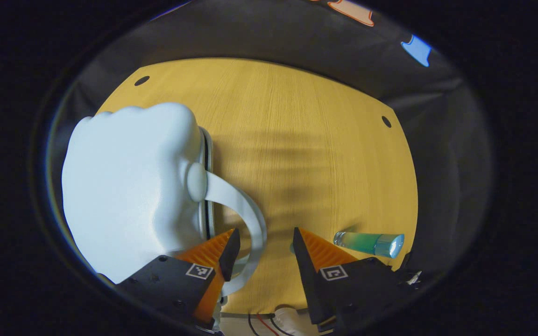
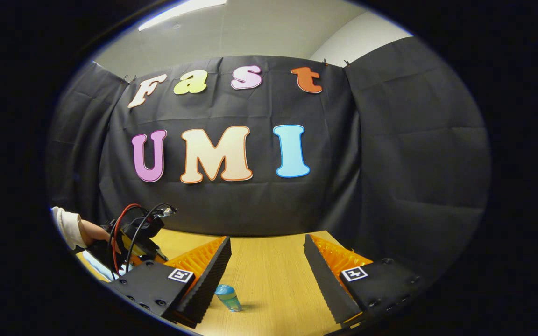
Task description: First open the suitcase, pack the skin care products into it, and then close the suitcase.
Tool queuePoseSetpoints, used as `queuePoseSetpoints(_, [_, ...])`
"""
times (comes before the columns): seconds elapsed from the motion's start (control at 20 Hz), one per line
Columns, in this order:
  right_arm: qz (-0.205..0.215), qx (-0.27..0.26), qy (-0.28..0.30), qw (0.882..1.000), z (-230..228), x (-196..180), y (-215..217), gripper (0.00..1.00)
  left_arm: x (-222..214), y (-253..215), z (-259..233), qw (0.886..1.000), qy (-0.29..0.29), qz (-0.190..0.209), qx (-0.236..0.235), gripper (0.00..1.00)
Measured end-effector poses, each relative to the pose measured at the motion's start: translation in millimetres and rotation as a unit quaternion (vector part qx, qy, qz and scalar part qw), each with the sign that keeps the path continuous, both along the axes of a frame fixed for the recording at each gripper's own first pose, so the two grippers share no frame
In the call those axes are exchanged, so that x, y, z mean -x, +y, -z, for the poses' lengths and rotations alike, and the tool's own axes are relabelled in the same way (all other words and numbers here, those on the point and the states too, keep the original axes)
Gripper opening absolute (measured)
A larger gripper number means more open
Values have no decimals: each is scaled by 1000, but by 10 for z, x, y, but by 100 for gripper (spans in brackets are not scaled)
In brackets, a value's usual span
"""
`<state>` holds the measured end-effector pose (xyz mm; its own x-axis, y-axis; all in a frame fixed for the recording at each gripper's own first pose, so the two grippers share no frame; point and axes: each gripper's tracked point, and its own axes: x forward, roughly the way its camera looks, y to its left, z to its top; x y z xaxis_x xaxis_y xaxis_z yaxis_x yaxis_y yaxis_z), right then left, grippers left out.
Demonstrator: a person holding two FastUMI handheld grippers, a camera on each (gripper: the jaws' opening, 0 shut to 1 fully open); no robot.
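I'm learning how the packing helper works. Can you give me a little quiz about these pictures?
1. True or false: the suitcase is already open.
2. In the left gripper view, the left gripper has its jaws around what? A) the suitcase handle B) the bottle C) a towel
3. Fill in: the bottle lies on its ____ on the table.

Key
1. False: its two halves are together, so it is shut.
2. A. The jaws stand open with the handle between them, not pressed.
3. Side. In the right gripper view it sits ahead of the open right gripper.
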<state>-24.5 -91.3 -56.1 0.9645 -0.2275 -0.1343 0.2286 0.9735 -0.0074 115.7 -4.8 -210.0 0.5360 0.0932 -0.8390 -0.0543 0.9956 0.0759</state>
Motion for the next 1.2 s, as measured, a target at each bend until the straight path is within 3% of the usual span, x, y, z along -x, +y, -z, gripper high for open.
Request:
queuePoseSetpoints(0.05, [1, 0, 1, 1000, 2, 0, -16, 99, -3, 24, 28, 1000, 3, -1, -4, 62])
queuePoseSetpoints(0.1, [2, -1, 2, 1000, 20, -1, -28, 98, -12, 42, 44, 1000, 7, -3, -6, 65])
queuePoseSetpoints(0.25, [4, -2, 6, 1000, 45, -6, -65, 100, -21, 67, 113, 1000, 19, -6, -9, 38])
queuePoseSetpoints(0.3, [4, -2, 7, 1000, 56, -8, -75, 99, -17, 80, 135, 1000, 24, -7, -11, 41])
queuePoseSetpoints(0.45, [3, -3, 11, 1000, 76, -14, -90, 98, -18, 164, 224, 999, 36, -12, -30, 21])
queuePoseSetpoints(0.6, [4, -1, 16, 1000, 122, -17, -116, 99, -18, 185, 297, 998, 47, -17, -33, 11])
queuePoseSetpoints(0.95, [2, 0, 23, 1000, 170, -20, -130, 99, -25, 169, 314, 998, 50, -6, -39, 1])
queuePoseSetpoints(1.2, [-4, 1, 26, 1000, 190, -29, -93, 99, -21, 106, 230, 999, 39, -4, -32, 0])
